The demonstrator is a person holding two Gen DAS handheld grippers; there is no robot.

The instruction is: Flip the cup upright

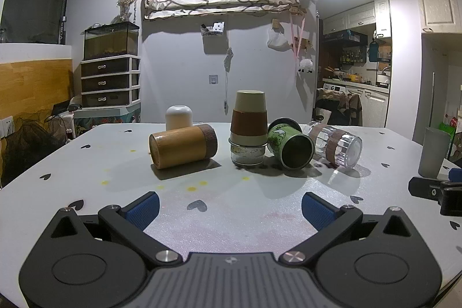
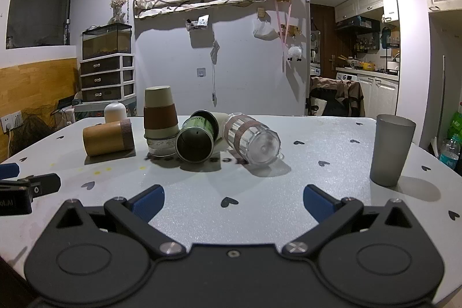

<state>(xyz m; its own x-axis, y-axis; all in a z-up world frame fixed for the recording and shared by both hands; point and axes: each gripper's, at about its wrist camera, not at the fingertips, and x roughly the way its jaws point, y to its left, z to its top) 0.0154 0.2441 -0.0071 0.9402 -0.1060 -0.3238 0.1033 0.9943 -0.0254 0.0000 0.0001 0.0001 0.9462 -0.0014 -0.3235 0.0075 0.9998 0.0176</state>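
Note:
Several cups sit mid-table. A bamboo cup [image 1: 182,145] [image 2: 107,137] lies on its side at the left. A beige cup with a brown sleeve [image 1: 249,119] [image 2: 160,114] stands upside down on a ribbed glass [image 1: 247,154]. A green tin cup [image 1: 290,143] [image 2: 197,140] and a clear glass [image 1: 336,145] [image 2: 251,138] lie on their sides. A grey cup [image 2: 392,145] [image 1: 434,151] stands upright at the right. My left gripper [image 1: 229,210] and right gripper [image 2: 233,202] are open, empty, near the table's front edge.
A small white upside-down cup [image 1: 179,117] [image 2: 115,111] stands behind the bamboo cup. The white table [image 1: 231,192] has black heart marks and yellow spots. Each gripper's side shows in the other's view [image 1: 439,189] [image 2: 26,189]. Drawers [image 1: 109,81] stand behind.

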